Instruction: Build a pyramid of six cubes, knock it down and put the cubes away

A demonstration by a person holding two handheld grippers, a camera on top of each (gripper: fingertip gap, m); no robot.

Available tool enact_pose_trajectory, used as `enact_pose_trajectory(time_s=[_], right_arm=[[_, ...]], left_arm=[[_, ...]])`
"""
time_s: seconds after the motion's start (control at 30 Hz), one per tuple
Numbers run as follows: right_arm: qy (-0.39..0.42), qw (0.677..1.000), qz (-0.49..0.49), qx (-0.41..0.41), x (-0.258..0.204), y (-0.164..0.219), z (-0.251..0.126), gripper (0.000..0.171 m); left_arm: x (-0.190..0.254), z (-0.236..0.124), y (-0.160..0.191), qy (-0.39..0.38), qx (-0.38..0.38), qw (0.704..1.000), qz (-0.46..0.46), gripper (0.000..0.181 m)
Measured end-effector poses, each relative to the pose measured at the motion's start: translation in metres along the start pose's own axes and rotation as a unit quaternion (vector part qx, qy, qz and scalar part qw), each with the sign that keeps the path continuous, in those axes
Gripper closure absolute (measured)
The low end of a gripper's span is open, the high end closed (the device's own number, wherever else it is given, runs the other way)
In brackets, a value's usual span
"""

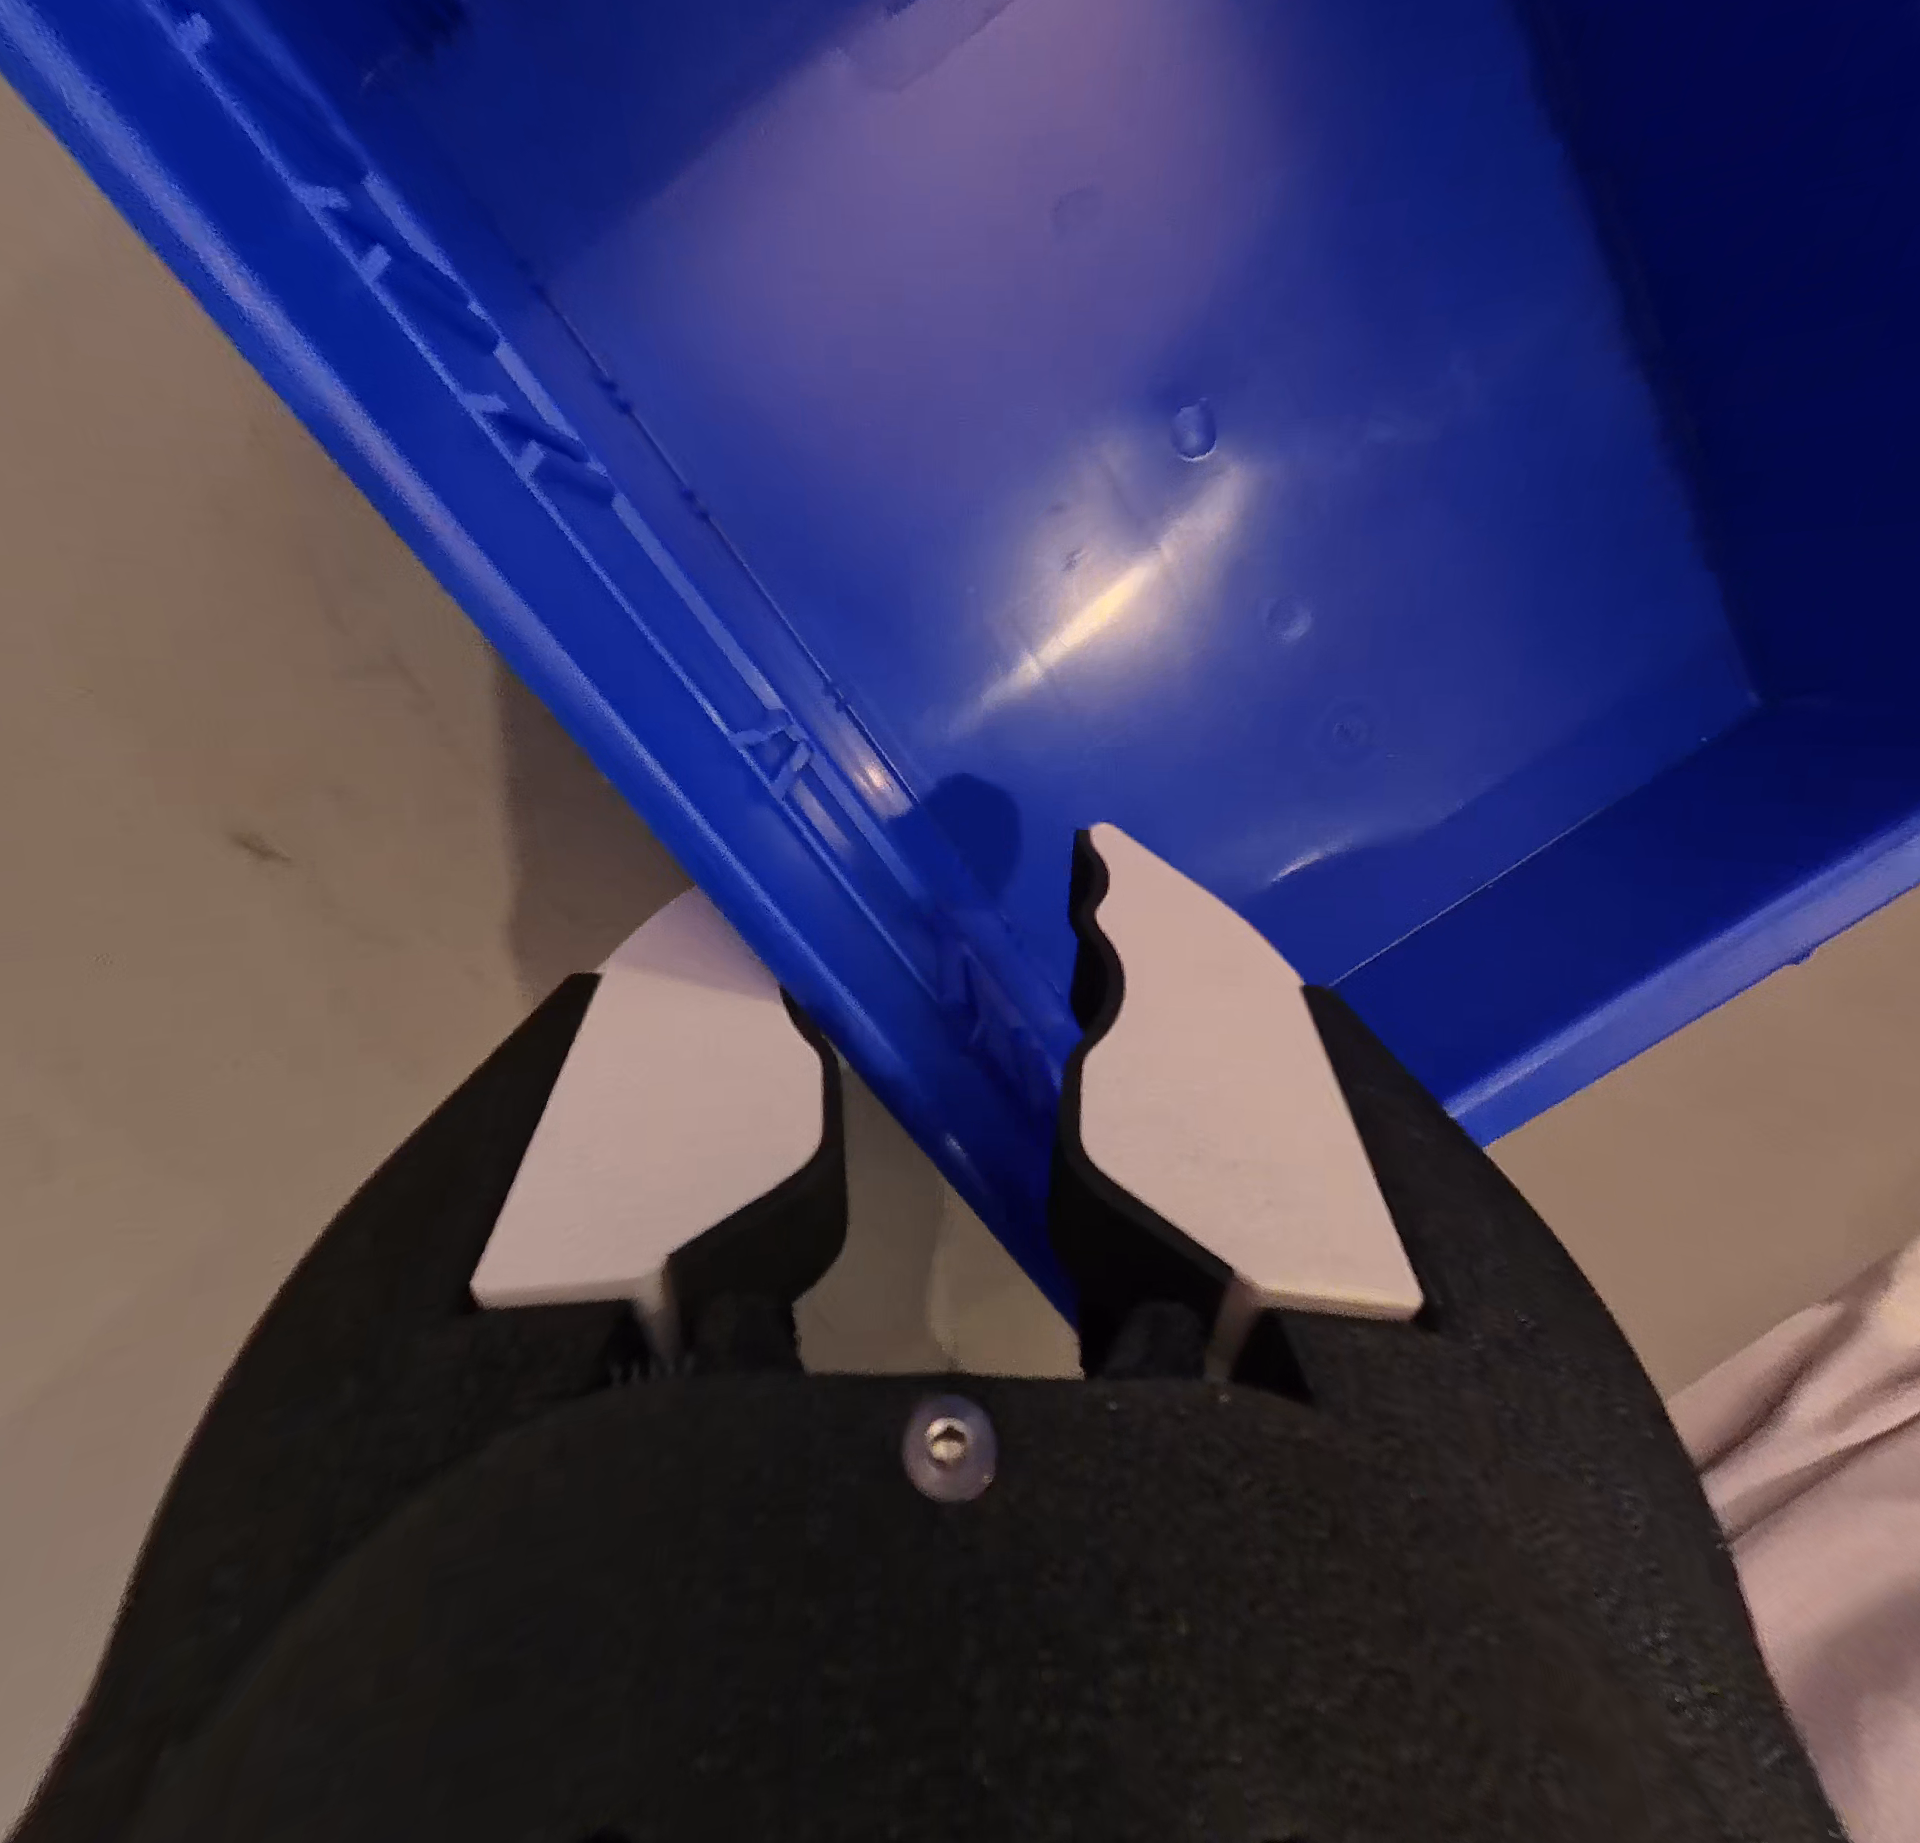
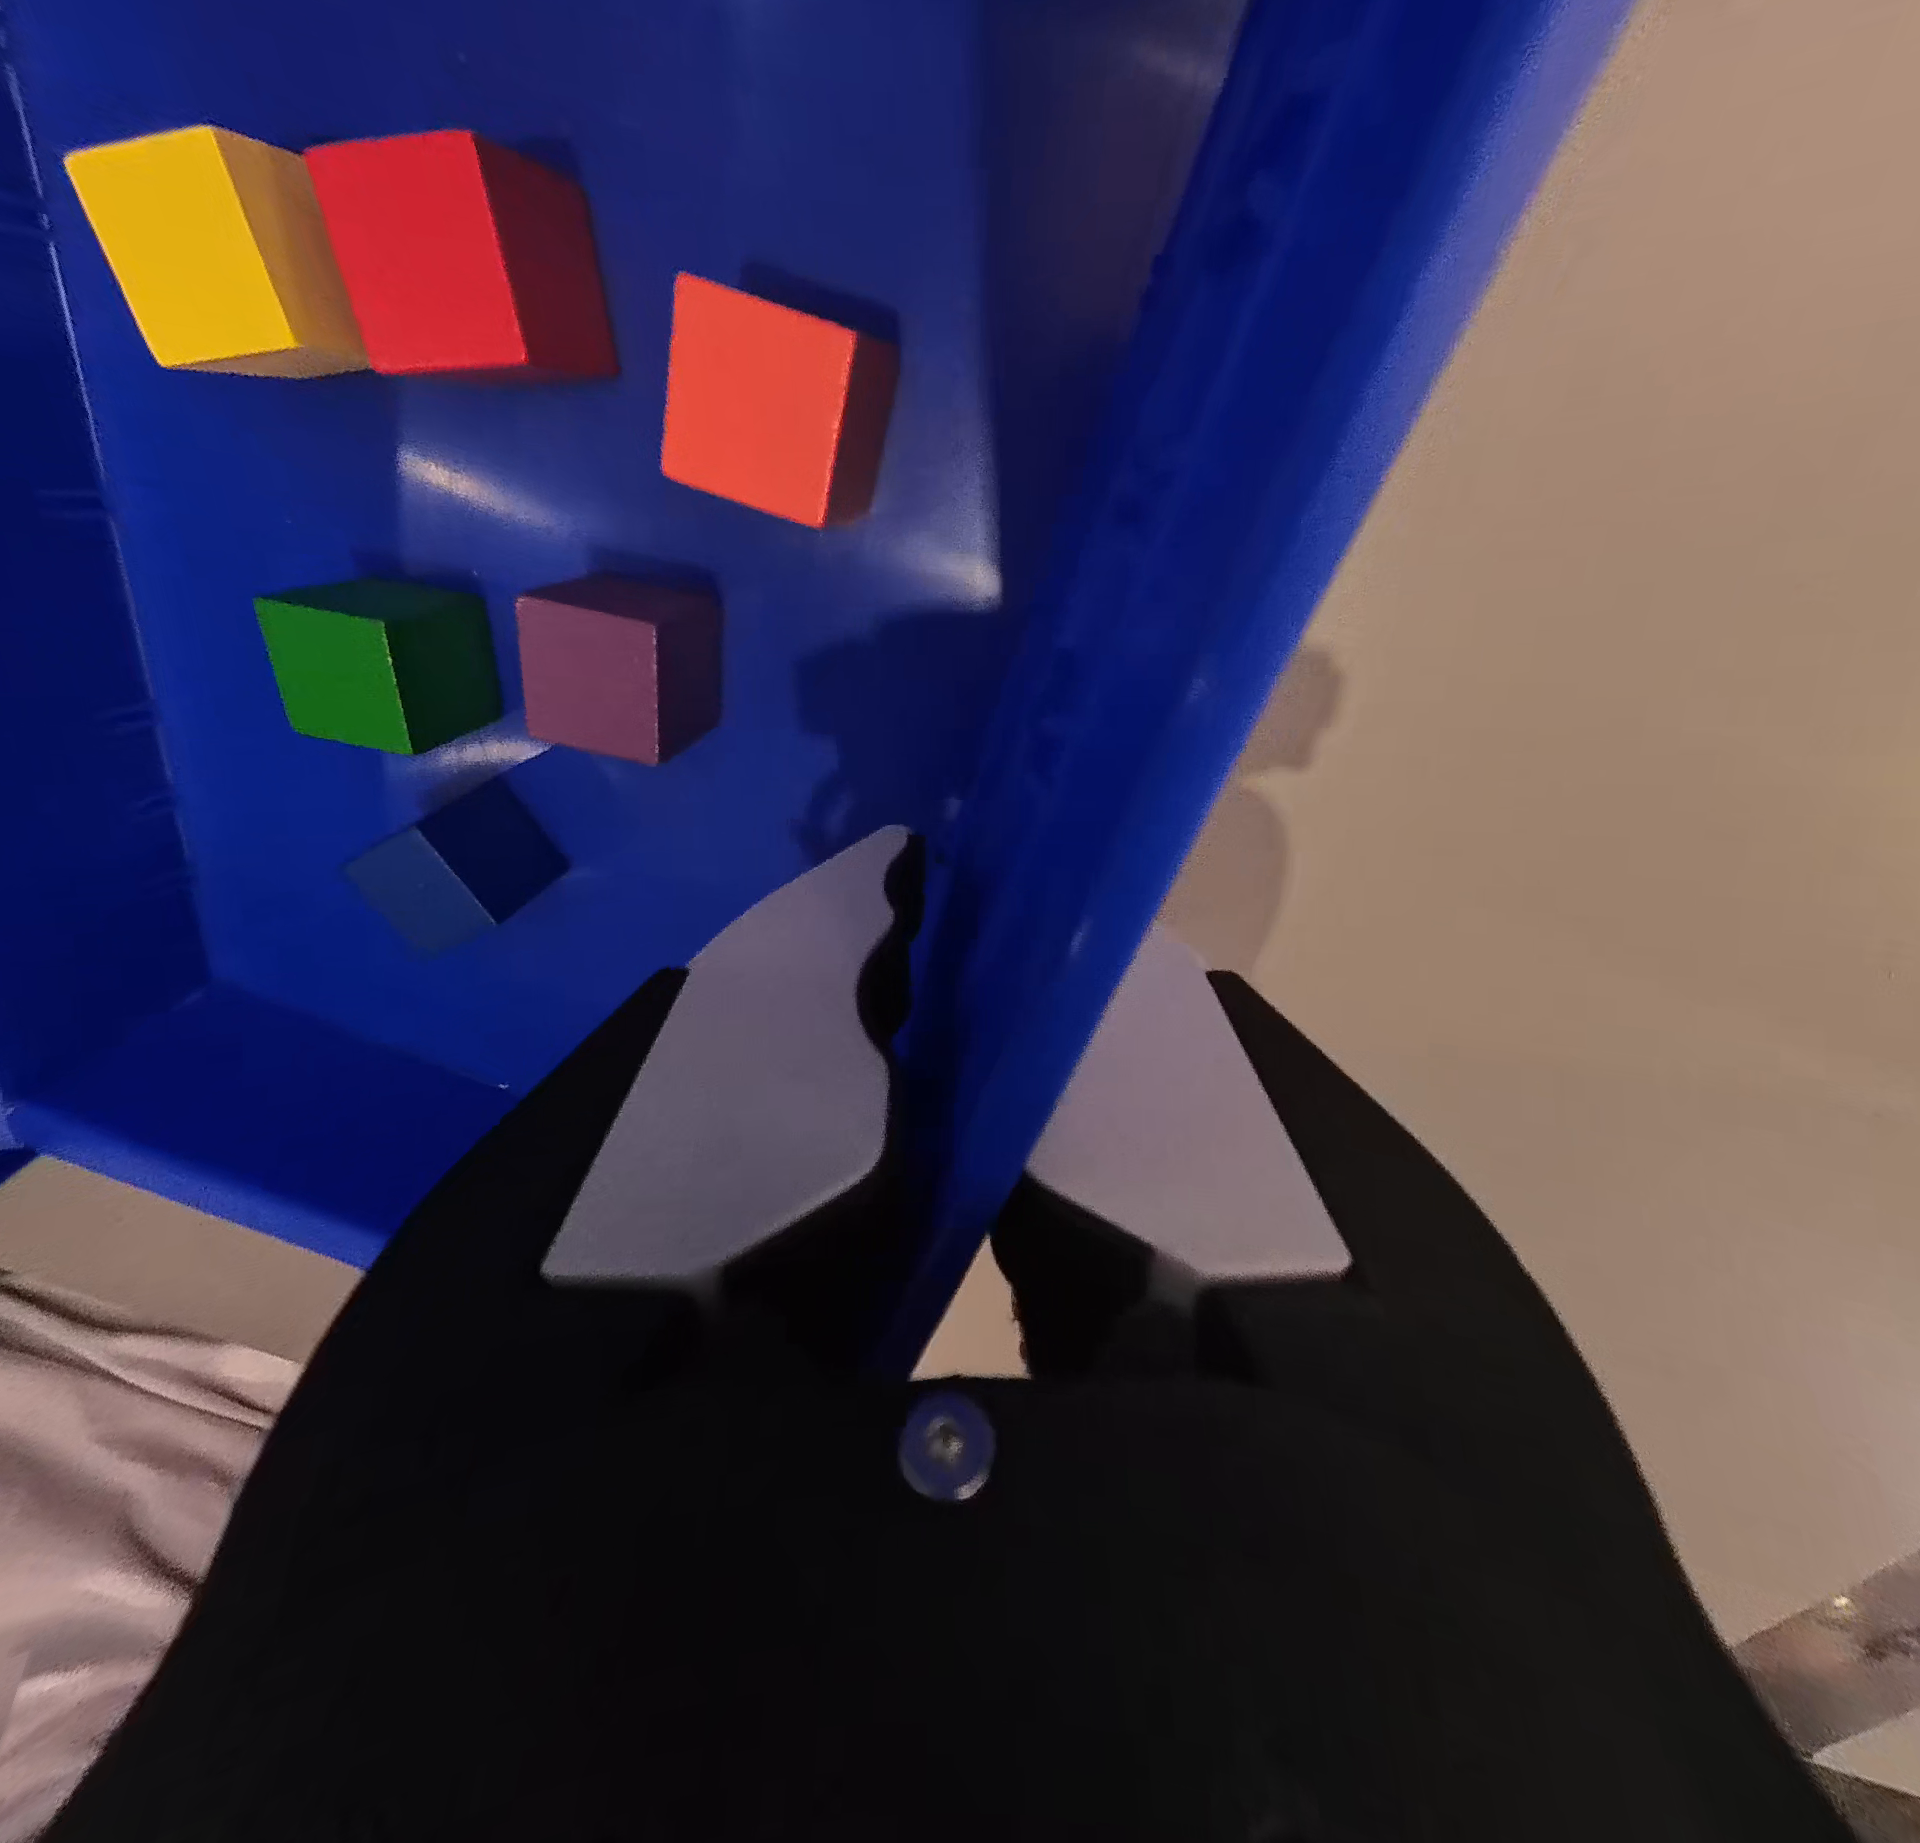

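Note:
A blue plastic bin (image 1: pixel 1195 359) fills both views. In the right wrist view the bin (image 2: pixel 1195 443) holds six cubes on its floor: yellow (image 2: pixel 197 245), red (image 2: pixel 416 255), orange (image 2: pixel 753 396), green (image 2: pixel 332 666), purple (image 2: pixel 592 666) and dark blue (image 2: pixel 426 889). My left gripper (image 1: pixel 894 879) is shut on one side wall, one finger inside and one outside. My right gripper (image 2: pixel 1029 889) is shut on the opposite side wall the same way. No cube shows in the left wrist view.
The bin stands on a beige tabletop (image 1: pixel 208 754), which also shows in the right wrist view (image 2: pixel 1610 754). Grey cloth lies at the near edge (image 1: pixel 1818 1481) (image 2: pixel 104 1430). A grey metallic object (image 2: pixel 1849 1689) sits at the lower right. Across from one pair of fingers to the other is roughly 40 centimetres.

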State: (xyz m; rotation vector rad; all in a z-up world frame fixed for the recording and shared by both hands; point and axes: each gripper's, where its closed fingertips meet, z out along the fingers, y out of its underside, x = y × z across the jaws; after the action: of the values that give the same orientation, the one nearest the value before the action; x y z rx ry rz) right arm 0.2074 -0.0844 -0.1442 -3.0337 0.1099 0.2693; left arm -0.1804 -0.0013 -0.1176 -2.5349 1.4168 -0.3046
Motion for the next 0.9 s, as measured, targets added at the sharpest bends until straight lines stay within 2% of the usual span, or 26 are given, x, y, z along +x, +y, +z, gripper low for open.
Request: enact_pose_trajectory(time_s=[0.13,0.23,0.43,0.6,0.77,0.9], right_arm=[[0.009,1.0,0.015,-0.007,0.002,0.001,0.0,0.162],[0.008,1.0,0.021,-0.006,0.002,0.002,0.0,0.163],[-0.017,1.0,0.02,-0.004,0.005,0.002,-0.001,0.163],[-0.038,0.999,0.007,-0.025,0.027,0.007,-0.008,0.163],[0.005,1.0,0.009,-0.027,0.042,0.018,-0.042,0.164],[0.017,1.0,0.011,-0.018,0.03,0.016,-0.094,0.164]], left_arm=[[0.005,-0.015,-0.001,0.064,0.016,0.998,-0.008,0.132],[0.001,-0.035,-0.002,0.073,0.043,0.996,-0.003,0.141],[-0.046,-0.096,0.007,-0.03,0.116,0.993,0.002,0.145],[-0.09,-0.171,0.026,-0.114,0.223,0.967,-0.038,0.16],[-0.111,-0.222,0.06,-0.139,0.293,0.944,-0.067,0.167],[-0.119,-0.241,0.082,-0.143,0.317,0.934,-0.081,0.168]])
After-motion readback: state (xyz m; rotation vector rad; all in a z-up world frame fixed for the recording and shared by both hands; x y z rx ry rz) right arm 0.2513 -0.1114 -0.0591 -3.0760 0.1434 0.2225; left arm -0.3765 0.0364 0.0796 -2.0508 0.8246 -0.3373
